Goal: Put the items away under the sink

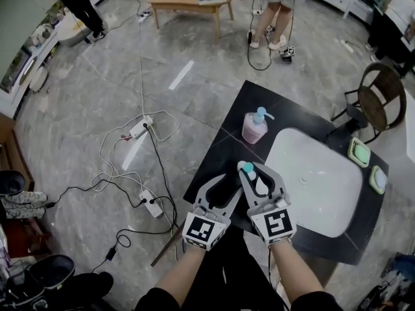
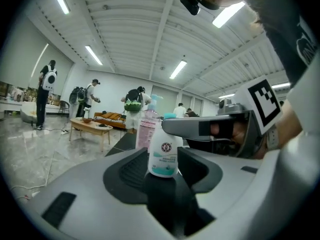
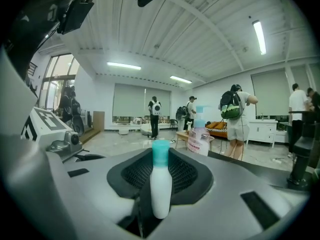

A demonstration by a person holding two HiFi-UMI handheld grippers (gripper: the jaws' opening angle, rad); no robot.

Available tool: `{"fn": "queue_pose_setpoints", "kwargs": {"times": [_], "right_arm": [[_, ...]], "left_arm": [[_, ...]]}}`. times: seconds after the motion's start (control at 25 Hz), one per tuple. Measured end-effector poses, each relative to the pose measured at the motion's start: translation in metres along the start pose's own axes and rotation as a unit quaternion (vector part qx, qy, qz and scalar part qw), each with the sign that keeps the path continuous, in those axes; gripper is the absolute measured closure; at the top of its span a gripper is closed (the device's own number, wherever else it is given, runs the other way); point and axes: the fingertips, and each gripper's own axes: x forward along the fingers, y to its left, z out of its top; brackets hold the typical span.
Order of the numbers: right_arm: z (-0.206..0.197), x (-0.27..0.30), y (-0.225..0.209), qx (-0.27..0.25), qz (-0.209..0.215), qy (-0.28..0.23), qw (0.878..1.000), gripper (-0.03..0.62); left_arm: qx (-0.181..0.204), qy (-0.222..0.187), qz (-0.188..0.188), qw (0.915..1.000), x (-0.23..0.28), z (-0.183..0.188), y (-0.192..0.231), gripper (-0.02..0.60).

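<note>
A small white bottle (image 1: pixel 253 180) with a teal cap sits between the jaws of my right gripper (image 1: pixel 254 171), which is shut on it, held above the front left corner of the black counter (image 1: pixel 214 173). In the right gripper view the bottle (image 3: pixel 161 184) stands cap up, and both pads of the right gripper (image 3: pixel 161 176) touch it. My left gripper (image 1: pixel 228 183) is right beside it, open. In the left gripper view the bottle (image 2: pixel 164 154) shows between the left gripper's (image 2: pixel 164 170) spread jaws with a gap on each side. A pink pump bottle (image 1: pixel 255 127) stands on the counter further away.
A white sink basin (image 1: pixel 324 199) fills the counter's right side, with two green dishes (image 1: pixel 358 152) at its far rim. A chair (image 1: pixel 382 99) stands behind. Power strips and cables (image 1: pixel 146 199) lie on the floor at left. A wooden table (image 1: pixel 191 2) and people are far off.
</note>
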Motion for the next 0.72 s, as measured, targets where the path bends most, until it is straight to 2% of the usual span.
{"fn": "queue_pose_setpoints", "kwargs": {"times": [0.12, 0.24, 0.44, 0.72], "right_arm": [[0.003, -0.004, 0.0, -0.002, 0.002, -0.002, 1.0, 0.493], [0.01, -0.006, 0.002, -0.005, 0.003, -0.012, 1.0, 0.493], [0.029, -0.01, 0.008, -0.009, 0.01, -0.035, 0.999, 0.493], [0.04, -0.014, 0.021, -0.031, 0.024, -0.044, 0.998, 0.493]], "left_arm": [[0.014, 0.026, -0.017, 0.9994, 0.004, -0.007, -0.008, 0.333], [0.031, 0.042, -0.03, 0.9982, 0.01, -0.007, -0.016, 0.289], [0.049, 0.028, -0.036, 0.9977, 0.021, 0.008, -0.022, 0.249], [0.06, 0.002, -0.037, 0.9975, 0.028, 0.021, -0.022, 0.242]]}}
